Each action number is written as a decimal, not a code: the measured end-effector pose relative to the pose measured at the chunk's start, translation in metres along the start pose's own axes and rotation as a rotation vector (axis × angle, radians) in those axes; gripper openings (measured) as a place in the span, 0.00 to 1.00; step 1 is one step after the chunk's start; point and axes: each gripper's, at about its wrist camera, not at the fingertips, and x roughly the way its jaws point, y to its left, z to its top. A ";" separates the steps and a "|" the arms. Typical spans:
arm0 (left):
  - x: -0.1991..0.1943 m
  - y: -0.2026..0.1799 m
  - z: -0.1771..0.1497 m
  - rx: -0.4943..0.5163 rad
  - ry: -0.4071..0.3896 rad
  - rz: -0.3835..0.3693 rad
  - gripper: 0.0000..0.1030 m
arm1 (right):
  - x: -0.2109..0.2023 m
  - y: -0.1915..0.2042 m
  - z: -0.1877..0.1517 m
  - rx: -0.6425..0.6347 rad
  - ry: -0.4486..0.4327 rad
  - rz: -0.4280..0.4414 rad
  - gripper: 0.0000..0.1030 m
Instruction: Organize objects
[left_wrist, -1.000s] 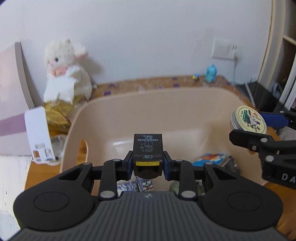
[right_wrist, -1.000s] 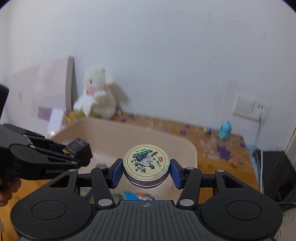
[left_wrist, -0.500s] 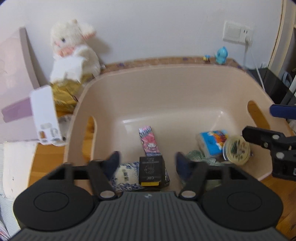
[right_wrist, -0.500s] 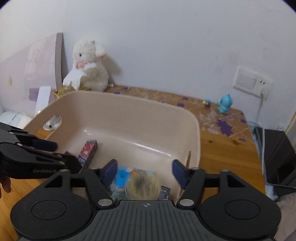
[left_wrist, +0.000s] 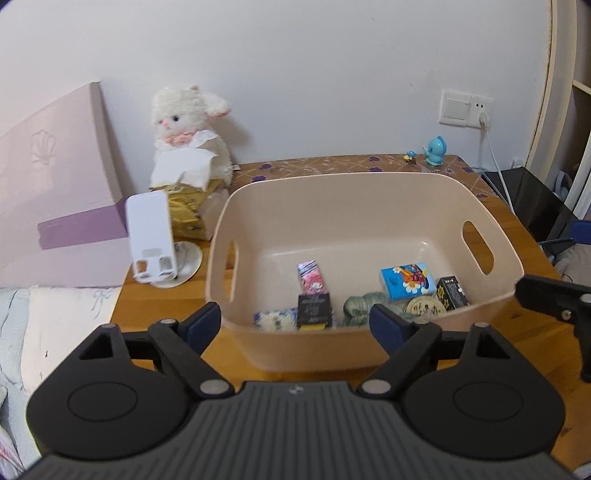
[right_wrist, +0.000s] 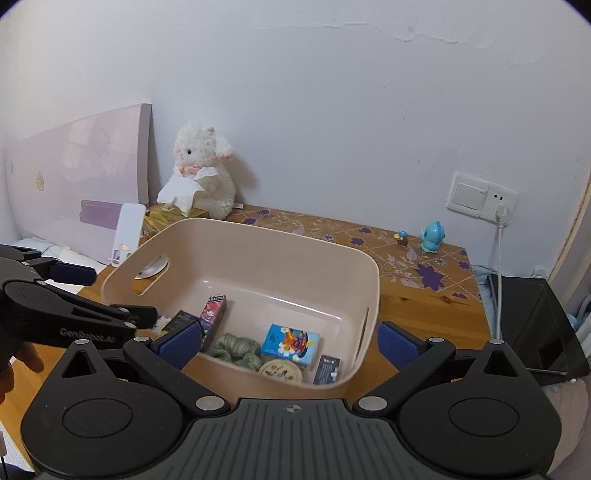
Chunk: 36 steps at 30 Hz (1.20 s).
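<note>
A beige plastic bin (left_wrist: 354, 192) (right_wrist: 332, 251) stands on the wooden table. In it lie a black box with a yellow edge (left_wrist: 313, 311), a round tin (left_wrist: 424, 309) (right_wrist: 280, 370), a pink carton (left_wrist: 310, 277) (right_wrist: 212, 310), a blue packet (left_wrist: 407, 280) (right_wrist: 290, 344), a small black starred box (left_wrist: 451, 293) (right_wrist: 327, 369) and a green cloth (right_wrist: 234, 349). My left gripper (left_wrist: 295, 325) is open and empty, near the bin's front wall. My right gripper (right_wrist: 288, 341) is open and empty, above the bin's near corner.
A white plush sheep (left_wrist: 190, 136) (right_wrist: 203, 170) sits at the back left by a gold packet (left_wrist: 186, 214) and a white stand (left_wrist: 151, 232). A pink board (left_wrist: 55, 177) leans at the left. A blue figurine (left_wrist: 436, 149) (right_wrist: 432, 236) stands near the wall socket (right_wrist: 480, 195).
Both grippers opened and dropped their loads into the bin: the black box from the left, the round tin from the right. Both then pulled back and up from the bin.
</note>
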 end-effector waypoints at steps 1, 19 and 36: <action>-0.006 0.002 -0.004 -0.005 -0.005 -0.001 0.86 | -0.005 0.001 -0.002 0.001 -0.001 -0.003 1.00; -0.072 0.012 -0.080 -0.046 -0.071 0.022 0.86 | -0.063 0.016 -0.066 0.031 -0.020 -0.004 1.00; -0.089 0.007 -0.133 -0.055 -0.085 0.026 0.86 | -0.089 0.028 -0.102 0.040 -0.029 0.023 1.00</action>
